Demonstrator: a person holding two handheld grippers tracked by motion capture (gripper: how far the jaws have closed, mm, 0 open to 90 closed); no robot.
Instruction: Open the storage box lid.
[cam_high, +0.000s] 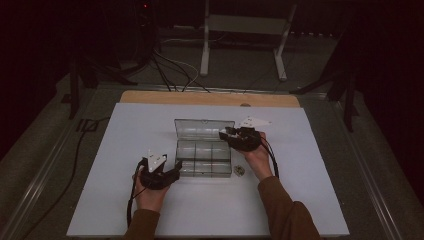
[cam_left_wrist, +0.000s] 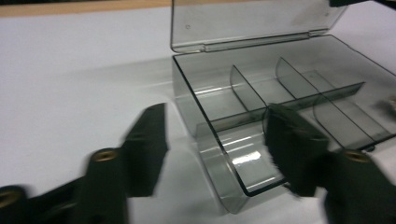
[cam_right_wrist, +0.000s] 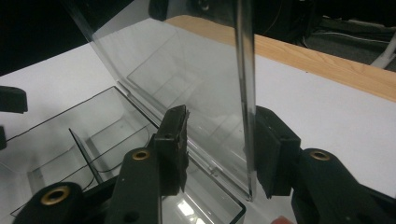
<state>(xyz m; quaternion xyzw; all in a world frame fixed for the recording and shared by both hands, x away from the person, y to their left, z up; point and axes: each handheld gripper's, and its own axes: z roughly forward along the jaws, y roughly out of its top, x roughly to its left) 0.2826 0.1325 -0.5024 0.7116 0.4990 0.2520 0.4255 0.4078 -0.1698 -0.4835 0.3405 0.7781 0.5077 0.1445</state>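
Two grippers at the box (cam_high: 204, 159), mid-bench (cam_high: 125, 145). My left gripper (cam_high: 167, 172) lies low at its near left corner, jaws parted around that corner wall, not closed. My right gripper (cam_high: 227, 134) is raised at the upright lid's (cam_high: 204, 128) right edge, jaws spread either side, gaps visible. Small object (cam_high: 240, 170) sits just right of the box. Open white bench all round.

The box (cam_high: 203, 150) I work at is clear, smoke-tinted plastic, smooth and glossy, its lid (cam_right_wrist: 187, 93) likewise. My jaws look matt black with brass-coloured inserts. The white sheet (cam_high: 125, 150) is matt; the far table edge (cam_high: 210, 98) looks like pale wood.
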